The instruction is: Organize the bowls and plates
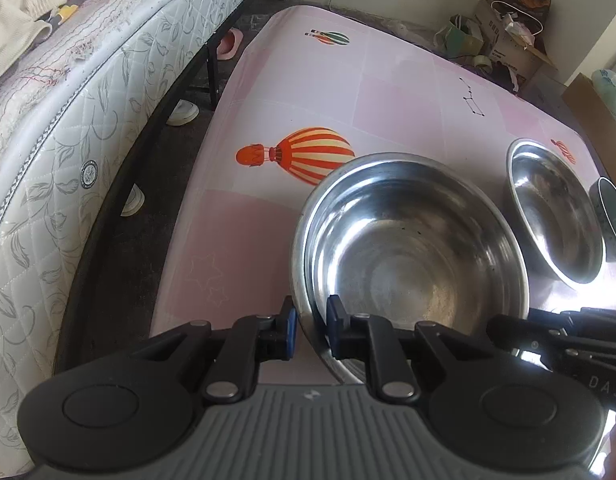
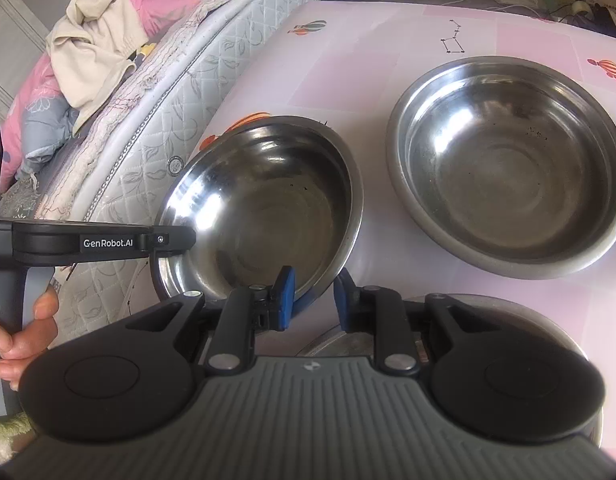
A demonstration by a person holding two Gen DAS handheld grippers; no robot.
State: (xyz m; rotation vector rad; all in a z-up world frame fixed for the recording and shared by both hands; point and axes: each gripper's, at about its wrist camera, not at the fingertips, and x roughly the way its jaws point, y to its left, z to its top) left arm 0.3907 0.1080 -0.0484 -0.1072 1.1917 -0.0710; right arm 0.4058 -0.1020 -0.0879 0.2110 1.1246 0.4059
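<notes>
The left gripper [image 1: 311, 328] had the near rim of a steel bowl [image 1: 408, 256] between its blue pads [image 1: 291, 332], one pad outside the wall and one inside; the pads sat close on the rim and appeared to clamp it. In the right wrist view the same bowl [image 2: 264, 208] was tilted, its far rim raised, with the left gripper [image 2: 176, 238] entering from 9 o'clock at the bowl's left rim and the person's left hand [image 2: 24, 332] on the handle.

The right gripper [image 2: 314, 300] straddled the bowl's near rim at 6 o'clock, one pad [image 2: 286, 296] inside and the other outside. A gap showed beside the outer pad; whether the fingers pressed the rim could not be told. In the left wrist view the right gripper [image 1: 556, 332] reached in from 4 o'clock toward the bowl's rim.

A second bowl [image 2: 508, 168] stood flat on the pink table [image 2: 372, 40] at 2 o'clock, apart from the first. A further steel vessel [image 2: 348, 344] lay under the right gripper, mostly hidden. A dark cup [image 1: 612, 216] stood at the right edge, just beside the second bowl [image 1: 552, 208].

A mattress [image 1: 88, 120] ran along the table's left side, with clothes [image 2: 104, 36] on it. Boxes [image 1: 508, 28] sat past the table's far end.
</notes>
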